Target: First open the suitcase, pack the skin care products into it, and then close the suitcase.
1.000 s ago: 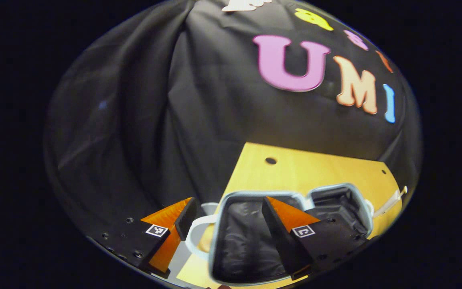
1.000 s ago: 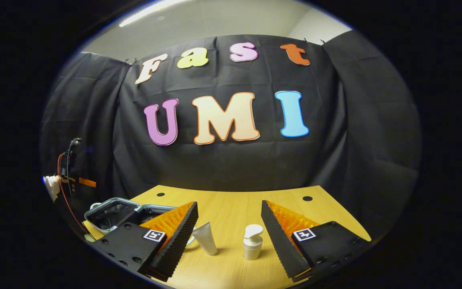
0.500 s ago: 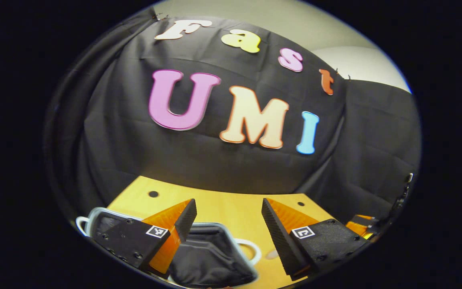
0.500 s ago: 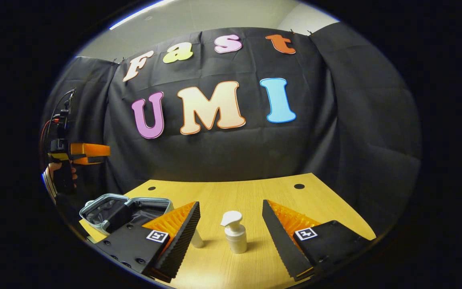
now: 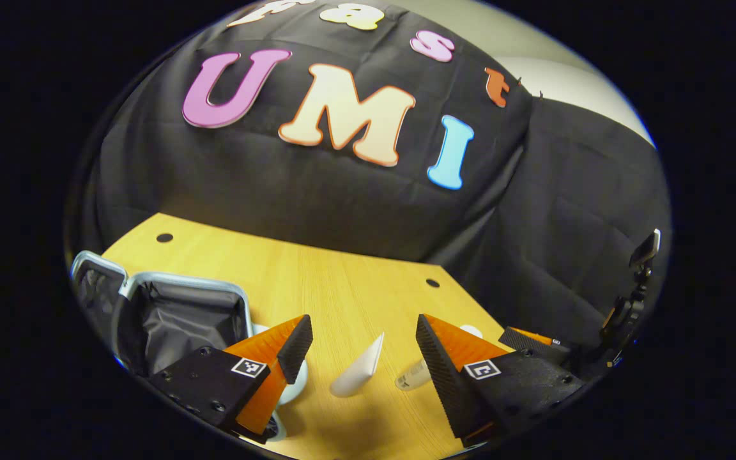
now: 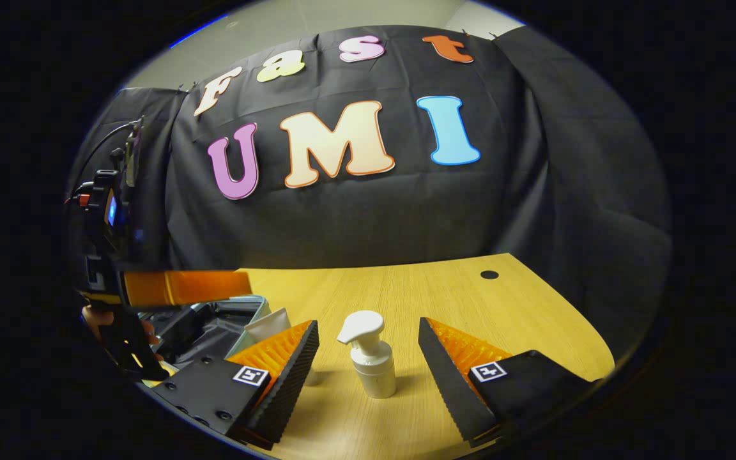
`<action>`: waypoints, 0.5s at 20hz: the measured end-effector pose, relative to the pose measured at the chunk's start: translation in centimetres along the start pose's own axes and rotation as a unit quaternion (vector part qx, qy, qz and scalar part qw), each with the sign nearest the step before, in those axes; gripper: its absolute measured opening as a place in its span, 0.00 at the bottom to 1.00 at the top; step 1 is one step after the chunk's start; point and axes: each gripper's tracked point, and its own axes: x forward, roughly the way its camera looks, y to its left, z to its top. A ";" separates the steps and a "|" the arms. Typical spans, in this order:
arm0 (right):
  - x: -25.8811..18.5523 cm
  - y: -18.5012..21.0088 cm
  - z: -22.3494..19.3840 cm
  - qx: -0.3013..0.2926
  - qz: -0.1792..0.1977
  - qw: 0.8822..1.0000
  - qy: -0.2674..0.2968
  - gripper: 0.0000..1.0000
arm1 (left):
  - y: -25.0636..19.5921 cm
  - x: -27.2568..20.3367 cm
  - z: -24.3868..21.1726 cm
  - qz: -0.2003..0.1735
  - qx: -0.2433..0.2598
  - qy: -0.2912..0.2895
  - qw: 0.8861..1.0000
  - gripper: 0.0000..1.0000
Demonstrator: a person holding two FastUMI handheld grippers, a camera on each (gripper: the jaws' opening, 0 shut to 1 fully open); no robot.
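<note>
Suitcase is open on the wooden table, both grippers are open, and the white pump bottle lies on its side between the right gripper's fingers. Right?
One thing is wrong: the white pump bottle stands upright, not on its side, between the open right gripper's fingers, as the right gripper view shows. The grey-rimmed suitcase is open on the wooden table, and the left gripper is open too.

Count on the counter [image 6: 457, 306]: one suitcase [image 5: 170, 313], open. One white tube [image 5: 358, 374]. One white pump bottle [image 6: 371, 364]. Two round holes in the counter top, one [image 5: 164, 237] far left, one [image 5: 432, 283] right. Two tongs: left [image 5: 358, 348], right [image 6: 368, 351].
</note>
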 end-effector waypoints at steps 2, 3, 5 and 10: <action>0.4 0.0 -0.8 0.002 0.002 1.000 0.008 0.99 | -0.2 1.4 -3.2 0.002 -0.024 0.034 0.999 0.94; 0.6 -0.1 -1.1 0.004 0.002 1.000 0.010 0.98 | -0.2 1.9 -4.5 0.001 -0.035 0.052 0.998 0.94; 1.0 -0.3 -1.7 0.001 -0.001 1.000 0.015 0.99 | 0.0 2.7 -6.0 0.007 -0.038 0.074 0.997 0.91; 1.8 -0.5 -3.1 -0.005 0.003 1.000 0.030 0.99 | 0.3 4.0 -9.0 0.020 -0.014 0.100 0.995 0.77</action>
